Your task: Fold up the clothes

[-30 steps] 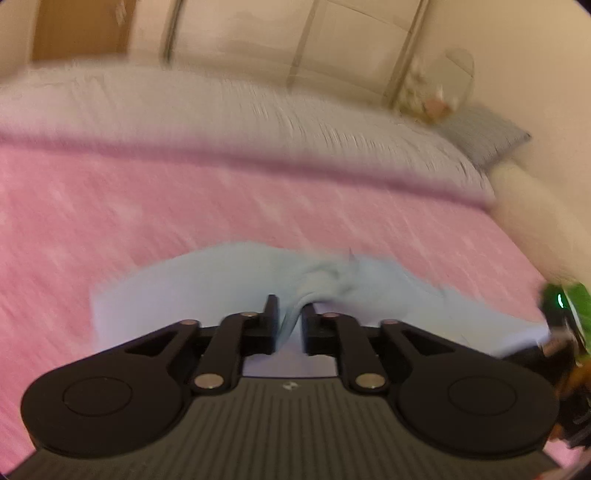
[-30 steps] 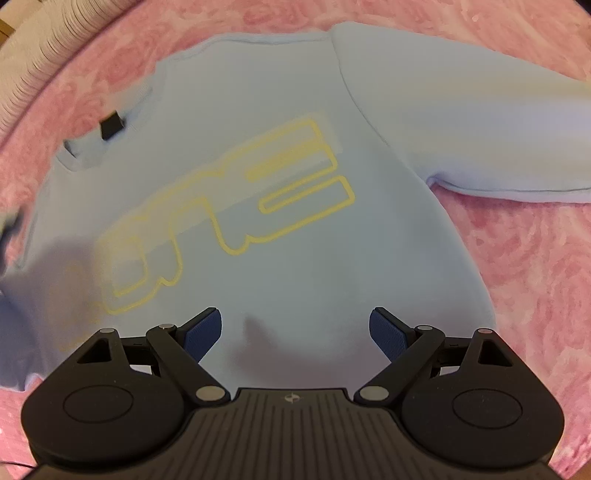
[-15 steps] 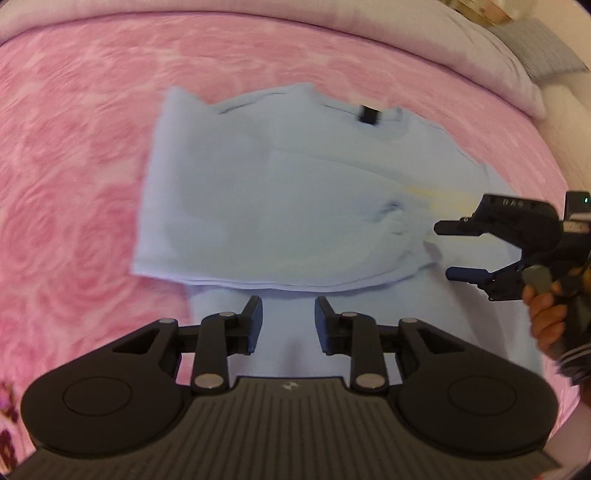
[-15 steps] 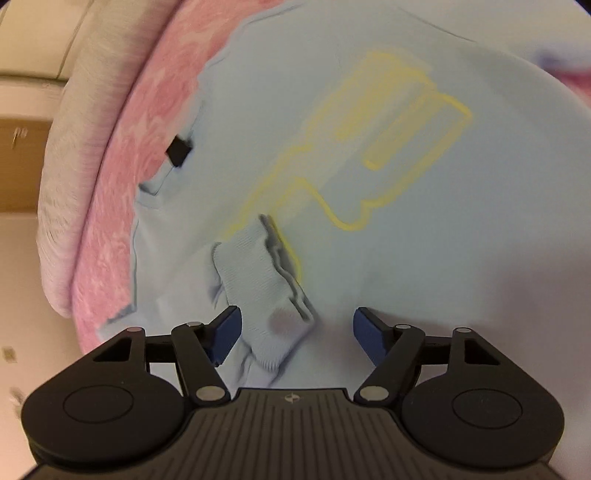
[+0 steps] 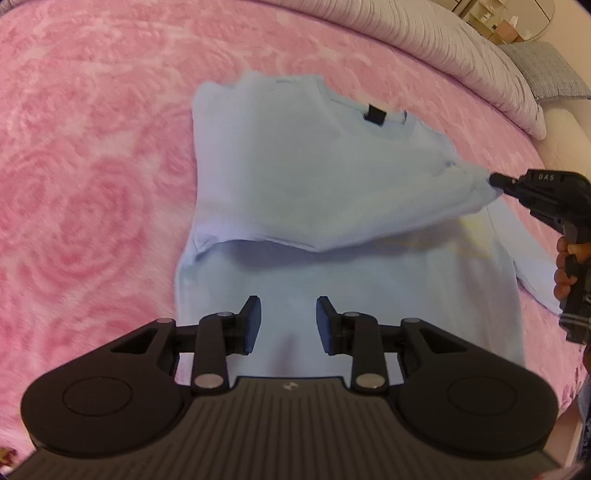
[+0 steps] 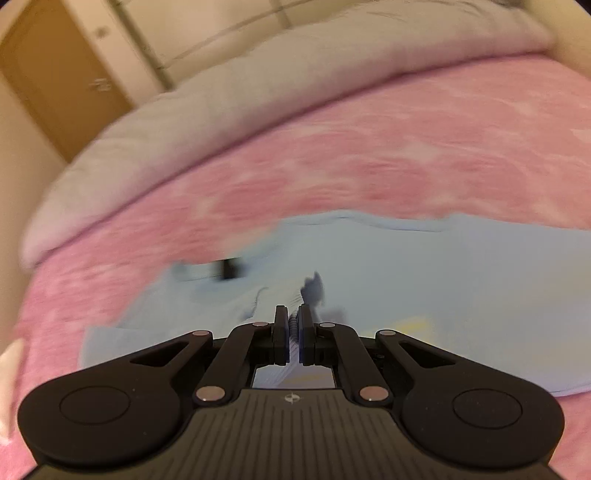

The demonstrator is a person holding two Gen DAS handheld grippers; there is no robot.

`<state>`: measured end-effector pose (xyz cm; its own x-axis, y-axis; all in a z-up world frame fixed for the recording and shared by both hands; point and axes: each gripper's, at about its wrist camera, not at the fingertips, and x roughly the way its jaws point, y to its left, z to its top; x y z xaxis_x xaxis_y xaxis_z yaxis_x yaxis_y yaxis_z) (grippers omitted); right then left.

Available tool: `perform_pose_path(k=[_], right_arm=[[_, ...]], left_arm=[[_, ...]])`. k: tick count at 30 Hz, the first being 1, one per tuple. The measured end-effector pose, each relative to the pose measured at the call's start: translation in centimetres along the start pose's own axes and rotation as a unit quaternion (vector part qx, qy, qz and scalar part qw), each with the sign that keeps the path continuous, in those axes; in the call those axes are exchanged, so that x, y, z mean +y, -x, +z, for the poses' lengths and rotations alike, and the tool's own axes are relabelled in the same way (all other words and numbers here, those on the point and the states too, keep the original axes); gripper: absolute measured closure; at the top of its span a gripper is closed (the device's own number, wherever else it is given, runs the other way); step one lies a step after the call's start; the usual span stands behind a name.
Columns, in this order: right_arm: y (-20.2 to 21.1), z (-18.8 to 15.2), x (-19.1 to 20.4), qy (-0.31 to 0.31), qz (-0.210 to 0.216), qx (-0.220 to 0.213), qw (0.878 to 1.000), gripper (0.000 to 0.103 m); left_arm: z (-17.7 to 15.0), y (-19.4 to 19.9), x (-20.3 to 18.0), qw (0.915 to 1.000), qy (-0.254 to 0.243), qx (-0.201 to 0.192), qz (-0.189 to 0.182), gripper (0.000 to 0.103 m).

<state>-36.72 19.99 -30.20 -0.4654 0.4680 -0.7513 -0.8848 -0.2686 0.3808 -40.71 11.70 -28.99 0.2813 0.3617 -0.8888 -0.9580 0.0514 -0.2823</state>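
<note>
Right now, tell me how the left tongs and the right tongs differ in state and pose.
The left tongs are open and empty, while the right tongs are shut on the cuff of the light blue sweatshirt's folded sleeve. The left tongs hover over the sweatshirt's lower body, while the right tongs hold the cuff at its right side. Both are black, hand-held and above the pink rose-patterned blanket.

Surface: bed under a pink blanket [image 5: 92,177] with a rose pattern | Far edge: grey ribbed duvet [image 6: 229,122] bunched along it | Corner: grey pillow [image 5: 546,70] | Wall: cream panelled wardrobe doors [image 6: 207,33], brown wooden door [image 6: 55,77] | Light: warm, indoor
</note>
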Motion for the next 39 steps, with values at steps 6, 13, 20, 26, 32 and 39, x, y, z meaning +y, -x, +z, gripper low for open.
perform_pose_path(k=[6, 13, 20, 26, 32, 39], right_arm=[[-1.7, -1.3, -3.0, 0.011, -0.04, 0.03, 0.999, 0.098], [-0.2, -2.6, -7.8, -0.021, -0.111, 0.051, 0.992, 0.075], [8.7, -4.2, -22.7, -0.279, -0.133, 0.0, 0.951, 0.047], [15.3, -5.7, -35.9, -0.438, -0.153, -0.126, 0.877, 0.045], [15.2, -5.3, -41.1, -0.456, -0.156, -0.138, 0.865, 0.047], [14.8, -3.0, -38.0, -0.35, -0.124, -0.122, 0.921, 0.089]], left_arm=[[-0.9, -1.5, -0.8, 0.9997, -0.007, 0.025, 0.002, 0.076], [-1.4, -2.1, -2.9, 0.9988, -0.028, 0.041, 0.008, 0.076], [-1.7, -2.9, -7.0, 0.9979, -0.047, 0.044, 0.004, 0.074], [-1.7, -3.5, -10.2, 0.9977, -0.054, 0.041, 0.001, 0.072], [-0.7, -3.9, -11.3, 0.9987, -0.036, 0.035, -0.003, 0.071], [1.8, -3.3, -8.8, 0.9993, 0.034, 0.012, -0.012, 0.071]])
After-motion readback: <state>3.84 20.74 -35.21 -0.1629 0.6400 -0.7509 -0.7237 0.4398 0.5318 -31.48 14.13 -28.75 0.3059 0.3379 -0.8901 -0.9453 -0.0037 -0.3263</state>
